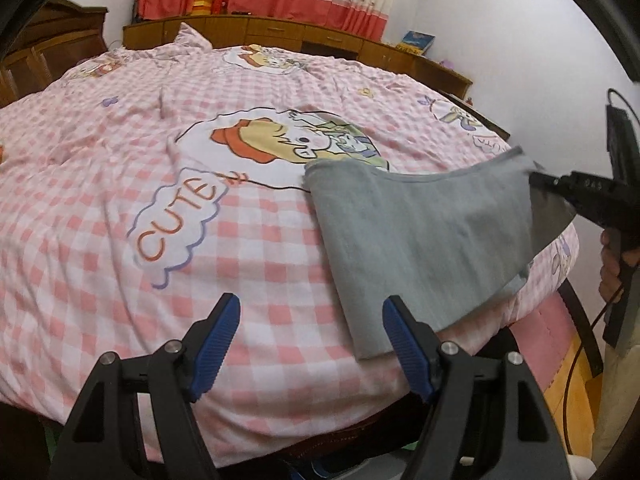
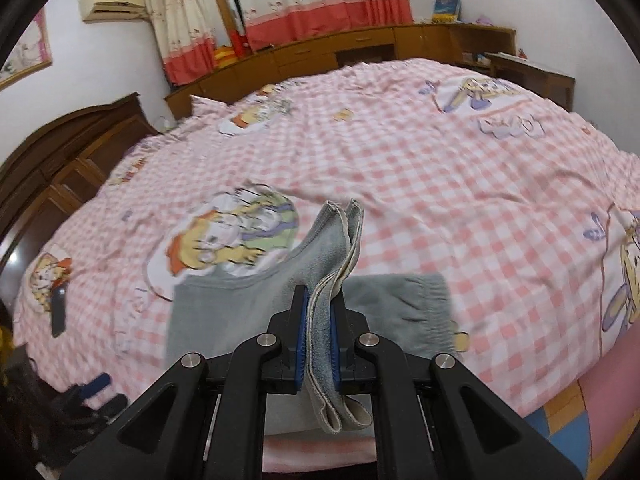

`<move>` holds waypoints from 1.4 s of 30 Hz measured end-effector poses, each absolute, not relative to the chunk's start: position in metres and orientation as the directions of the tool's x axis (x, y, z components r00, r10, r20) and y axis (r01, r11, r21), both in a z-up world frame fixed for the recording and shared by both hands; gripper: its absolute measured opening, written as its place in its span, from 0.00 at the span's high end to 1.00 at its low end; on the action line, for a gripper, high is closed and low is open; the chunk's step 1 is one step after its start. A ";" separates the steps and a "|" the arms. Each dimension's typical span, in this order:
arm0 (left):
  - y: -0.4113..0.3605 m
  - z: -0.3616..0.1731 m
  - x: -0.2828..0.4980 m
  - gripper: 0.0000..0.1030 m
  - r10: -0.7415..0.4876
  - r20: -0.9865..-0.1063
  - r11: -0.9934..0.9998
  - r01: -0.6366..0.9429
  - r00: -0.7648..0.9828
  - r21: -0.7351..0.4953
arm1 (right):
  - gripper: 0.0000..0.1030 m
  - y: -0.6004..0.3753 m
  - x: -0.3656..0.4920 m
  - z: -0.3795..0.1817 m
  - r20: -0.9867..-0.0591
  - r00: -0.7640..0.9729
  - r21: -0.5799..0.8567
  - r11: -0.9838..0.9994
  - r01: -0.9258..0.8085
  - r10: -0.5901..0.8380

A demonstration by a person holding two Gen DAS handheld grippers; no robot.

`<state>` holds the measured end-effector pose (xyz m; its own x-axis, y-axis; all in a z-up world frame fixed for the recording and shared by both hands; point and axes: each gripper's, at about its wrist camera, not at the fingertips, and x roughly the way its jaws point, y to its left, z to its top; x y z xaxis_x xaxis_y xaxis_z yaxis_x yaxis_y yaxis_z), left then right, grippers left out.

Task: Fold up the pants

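Pants, grey and already doubled over, lie near the front edge of the bed, one part flat on the pink checked cover and the other lifted. My right gripper is pinching a bunched stack of layers at the raised end, pads pressed hard against the cloth. My left gripper hangs with its tongs spread wide and nothing between them, just beside the near corner of the cloth.

As I judge it, the risk is the pinch itself: several layers are stacked in there, and the inner ones could slide out as I carry the end across, leaving a crooked fold. With the lower part unpinned, pulling may also drag the whole garment toward the edge of the mattress. The loose cover could wrinkle under it too.
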<state>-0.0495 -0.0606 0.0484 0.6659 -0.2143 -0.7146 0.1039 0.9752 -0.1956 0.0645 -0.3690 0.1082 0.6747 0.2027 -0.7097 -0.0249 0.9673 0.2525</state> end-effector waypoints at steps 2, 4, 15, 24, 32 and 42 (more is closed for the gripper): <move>-0.068 0.046 -0.043 0.25 -0.211 -0.720 0.977 0.118 0.661 -0.177 | 0.90 -0.379 0.070 0.094 -0.733 0.652 0.260 0.966 0.007 0.192; -0.073 0.043 -0.036 0.25 -0.213 -0.727 0.977 0.128 0.653 -0.171 | 0.90 -0.388 0.074 0.077 -0.755 0.628 0.270 0.962 0.036 0.188; -0.093 0.023 0.010 0.25 -0.210 -0.761 0.977 0.150 0.613 -0.149 | 0.89 -0.403 0.089 0.011 -0.816 0.564 0.220 0.971 0.096 0.129; -0.079 0.012 0.044 0.25 -0.185 -0.783 0.983 0.111 0.595 -0.147 | 0.76 -0.416 0.076 0.028 -0.783 0.599 0.270 0.959 0.089 0.165; -0.076 0.015 0.084 0.25 -0.192 -0.786 0.981 0.100 0.588 -0.164 | 0.59 -0.436 0.093 0.029 -0.754 0.633 0.328 0.936 0.128 0.177; -0.082 0.006 0.118 0.22 -0.207 -0.788 0.976 0.071 0.579 -0.204 | 0.56 -0.434 0.117 -0.001 -0.773 0.606 0.324 0.938 0.121 0.189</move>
